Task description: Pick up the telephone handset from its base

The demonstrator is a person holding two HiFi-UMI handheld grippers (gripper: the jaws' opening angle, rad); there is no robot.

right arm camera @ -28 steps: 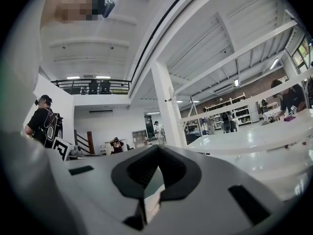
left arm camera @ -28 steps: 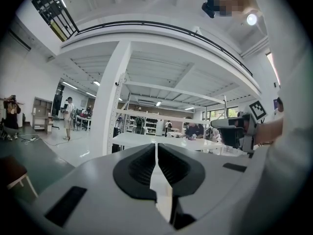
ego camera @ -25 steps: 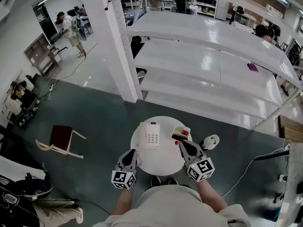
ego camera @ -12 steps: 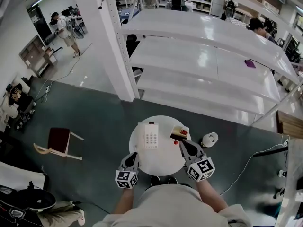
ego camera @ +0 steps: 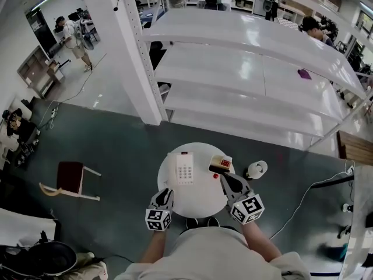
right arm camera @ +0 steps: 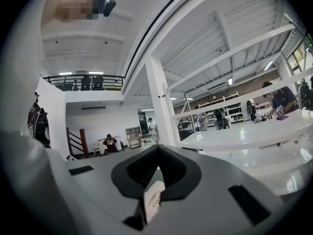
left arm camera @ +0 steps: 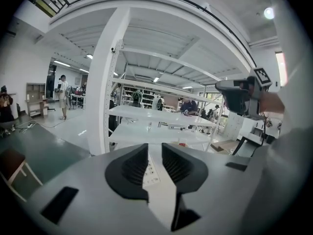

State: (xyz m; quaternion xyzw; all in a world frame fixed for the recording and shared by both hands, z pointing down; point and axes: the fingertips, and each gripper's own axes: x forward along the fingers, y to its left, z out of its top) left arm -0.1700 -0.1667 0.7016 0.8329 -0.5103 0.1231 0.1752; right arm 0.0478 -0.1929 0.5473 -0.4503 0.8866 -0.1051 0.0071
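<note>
The left gripper (ego camera: 165,195) hangs at the near-left rim of the round white table (ego camera: 201,206), tilted a little downward. Its jaws have just been opening and now stand a narrow slit apart, with nothing between the ribbed pads. Through that slit its own view shows the table top and part of the white telephone (ego camera: 185,168). The telephone lies flat on the table, left of the table's middle and towards its far side, with its keypad facing up. At this size the handset cannot be told apart from the base, and neither gripper touches the telephone. The right gripper (ego camera: 225,178) is over the right part of the table and points level. Its jaw tips are pressed together and it holds nothing. Just beyond those tips, near the table's far-right edge, sits a small box (ego camera: 221,163) with a red label, and a tiny red thing (ego camera: 216,175) lies on the table beside the tips. A white cup (ego camera: 256,170) stands just off the table's right side. A chair (ego camera: 69,177) with a dark red seat stands well to the table's left on the grey floor, and tall white shelves (ego camera: 250,69) rise beyond the table.
</note>
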